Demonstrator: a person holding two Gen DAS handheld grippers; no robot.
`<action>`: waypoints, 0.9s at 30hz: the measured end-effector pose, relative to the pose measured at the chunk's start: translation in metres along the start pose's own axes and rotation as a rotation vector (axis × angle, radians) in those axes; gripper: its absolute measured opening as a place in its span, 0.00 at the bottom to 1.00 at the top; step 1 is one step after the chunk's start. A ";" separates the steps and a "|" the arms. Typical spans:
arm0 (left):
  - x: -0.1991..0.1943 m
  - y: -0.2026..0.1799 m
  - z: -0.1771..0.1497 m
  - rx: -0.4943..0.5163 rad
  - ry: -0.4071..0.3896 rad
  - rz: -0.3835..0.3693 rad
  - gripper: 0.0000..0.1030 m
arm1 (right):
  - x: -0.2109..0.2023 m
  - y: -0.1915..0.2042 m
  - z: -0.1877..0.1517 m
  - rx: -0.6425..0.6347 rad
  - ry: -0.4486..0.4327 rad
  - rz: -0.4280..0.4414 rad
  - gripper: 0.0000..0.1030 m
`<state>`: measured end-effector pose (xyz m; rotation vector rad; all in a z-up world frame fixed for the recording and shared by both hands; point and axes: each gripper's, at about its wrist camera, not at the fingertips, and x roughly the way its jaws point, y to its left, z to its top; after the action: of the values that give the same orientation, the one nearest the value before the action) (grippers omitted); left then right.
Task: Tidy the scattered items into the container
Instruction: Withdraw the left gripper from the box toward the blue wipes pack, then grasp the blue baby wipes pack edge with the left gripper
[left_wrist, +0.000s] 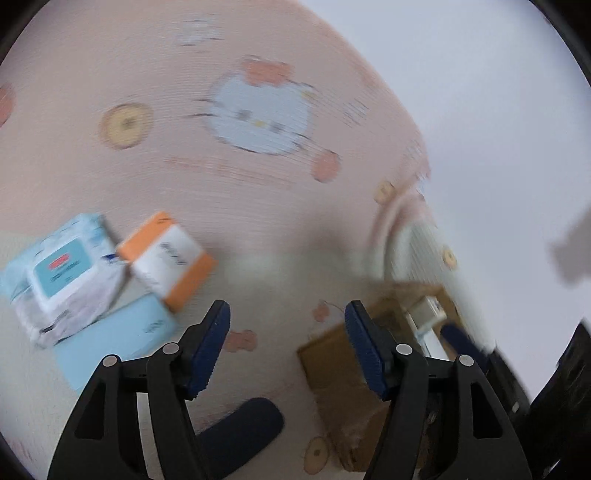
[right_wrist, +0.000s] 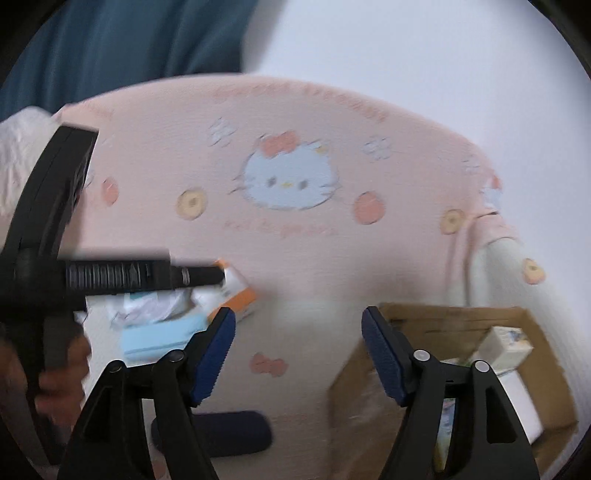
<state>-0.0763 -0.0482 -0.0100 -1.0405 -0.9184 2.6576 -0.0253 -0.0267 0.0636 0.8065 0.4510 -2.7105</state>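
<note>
Jaws of the left gripper (left_wrist: 287, 345) stand wide apart with nothing between them, its blue pads over a pink cartoon-print cloth (left_wrist: 207, 173) that covers the surface. Just below the left finger a dark blue cylindrical object (left_wrist: 243, 430) lies on the cloth. To the right, partly behind the right finger, sits a brown cardboard box (left_wrist: 332, 365), open at the top, with a white item (left_wrist: 424, 317) inside; the blur makes its contents hard to tell from this view. Off to the left, well apart from the box, a cluster of scattered items rests on the cloth: a pack of wet wipes (left_wrist: 62, 280) with a teal label, an orange and white carton (left_wrist: 168, 258) touching it, and a flat light blue pack (left_wrist: 122, 336) under both. The right gripper (right_wrist: 298, 356) is likewise spread wide and empty, pointed down at the same cloth (right_wrist: 295, 122). Its view shows the cardboard box (right_wrist: 369, 398) at lower right, holding a cream carton (right_wrist: 506, 347) and other pale packs. The dark blue object (right_wrist: 229, 430) lies near its left finger. Further left the light blue pack (right_wrist: 162, 336), the crumpled wipes pack (right_wrist: 155, 304) and the orange and white carton (right_wrist: 236, 291) sit together, partly hidden by the black body of the other tool (right_wrist: 48, 229), which a hand (right_wrist: 59, 384) grips at the lower left edge.
</note>
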 end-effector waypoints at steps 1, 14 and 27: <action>-0.004 0.010 0.000 -0.013 -0.008 0.024 0.67 | 0.005 0.003 -0.001 0.005 0.021 0.014 0.68; -0.012 0.108 -0.077 -0.054 0.119 0.283 0.67 | 0.067 0.031 -0.082 0.021 0.208 0.082 0.68; -0.024 0.187 -0.067 -0.240 0.011 0.371 0.67 | 0.148 0.065 -0.059 0.112 0.163 0.358 0.68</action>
<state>0.0011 -0.1736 -0.1451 -1.3993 -1.1662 2.8790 -0.0944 -0.0895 -0.0812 1.0340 0.1666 -2.3645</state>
